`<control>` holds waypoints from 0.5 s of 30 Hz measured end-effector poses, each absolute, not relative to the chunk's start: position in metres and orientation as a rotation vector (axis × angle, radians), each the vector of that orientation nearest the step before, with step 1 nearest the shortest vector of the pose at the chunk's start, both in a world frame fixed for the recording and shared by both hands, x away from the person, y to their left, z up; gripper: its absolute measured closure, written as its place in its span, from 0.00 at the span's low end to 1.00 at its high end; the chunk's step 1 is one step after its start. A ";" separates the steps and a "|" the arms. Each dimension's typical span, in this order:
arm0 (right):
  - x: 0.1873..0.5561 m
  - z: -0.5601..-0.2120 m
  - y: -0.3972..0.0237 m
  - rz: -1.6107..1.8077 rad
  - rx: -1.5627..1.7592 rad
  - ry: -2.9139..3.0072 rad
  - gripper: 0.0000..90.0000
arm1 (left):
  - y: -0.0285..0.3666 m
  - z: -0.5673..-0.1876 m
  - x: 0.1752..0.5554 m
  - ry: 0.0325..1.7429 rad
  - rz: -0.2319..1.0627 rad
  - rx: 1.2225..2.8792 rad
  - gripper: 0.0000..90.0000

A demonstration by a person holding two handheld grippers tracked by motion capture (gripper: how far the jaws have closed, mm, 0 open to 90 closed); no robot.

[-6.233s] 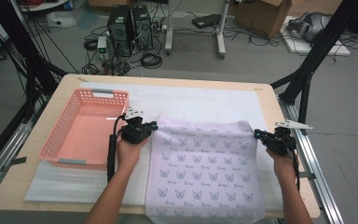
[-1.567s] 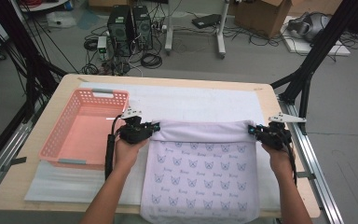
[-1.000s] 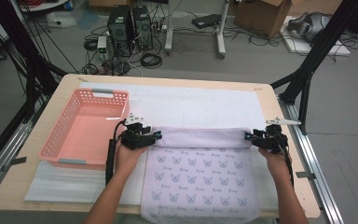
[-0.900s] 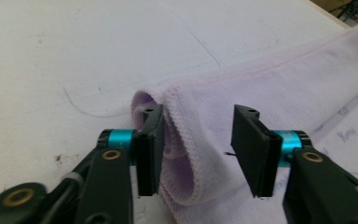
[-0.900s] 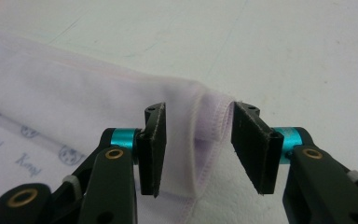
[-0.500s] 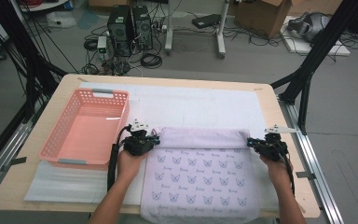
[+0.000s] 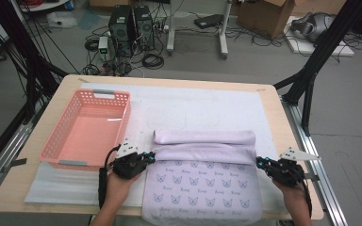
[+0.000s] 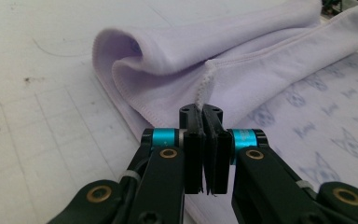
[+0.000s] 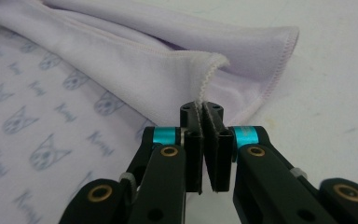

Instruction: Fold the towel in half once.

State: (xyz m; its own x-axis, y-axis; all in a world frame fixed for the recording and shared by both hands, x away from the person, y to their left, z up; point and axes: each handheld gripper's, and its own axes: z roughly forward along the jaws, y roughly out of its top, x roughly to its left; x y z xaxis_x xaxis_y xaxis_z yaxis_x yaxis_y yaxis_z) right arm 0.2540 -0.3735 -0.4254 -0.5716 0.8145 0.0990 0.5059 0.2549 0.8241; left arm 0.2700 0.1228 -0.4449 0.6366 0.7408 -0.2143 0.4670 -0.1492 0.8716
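Note:
A lavender cloth with a cat-face print lies on the white mat and hangs over the table's near edge. Its far part is doubled back toward me into a plain rolled fold. My left gripper sits at the fold's left corner, shut on the cloth's stitched edge, which rises from between the pads of the gripper. My right gripper is at the right corner. In the right gripper view, the gripper is shut on the hemmed corner.
A pink plastic basket stands on the left of the table, close to my left hand. The white mat covers the tabletop beyond the fold. Metal rails run along both table sides, and computers and cables are on the floor behind.
Both grippers have come toward the table's near edge with the cloth's far edge. It now lies over the printed side, and a rolled fold has formed behind them.

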 end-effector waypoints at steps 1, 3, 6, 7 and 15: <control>0.248 -0.424 -0.374 1.238 1.201 2.188 0.96 | 0.125 -0.445 0.265 0.970 0.321 1.785 0.97; 0.237 -0.422 -0.375 1.256 1.183 2.185 0.96 | 0.129 -0.444 0.257 0.959 0.317 1.779 0.97; 0.222 -0.421 -0.379 1.269 1.166 2.194 0.96 | 0.134 -0.442 0.244 0.943 0.305 1.779 0.97; 0.218 -0.421 -0.380 1.270 1.158 2.197 0.96 | 0.135 -0.441 0.240 0.936 0.297 1.779 0.97; 0.193 -0.428 -0.381 1.263 1.158 2.233 0.96 | 0.139 -0.441 0.211 0.890 0.283 1.804 0.97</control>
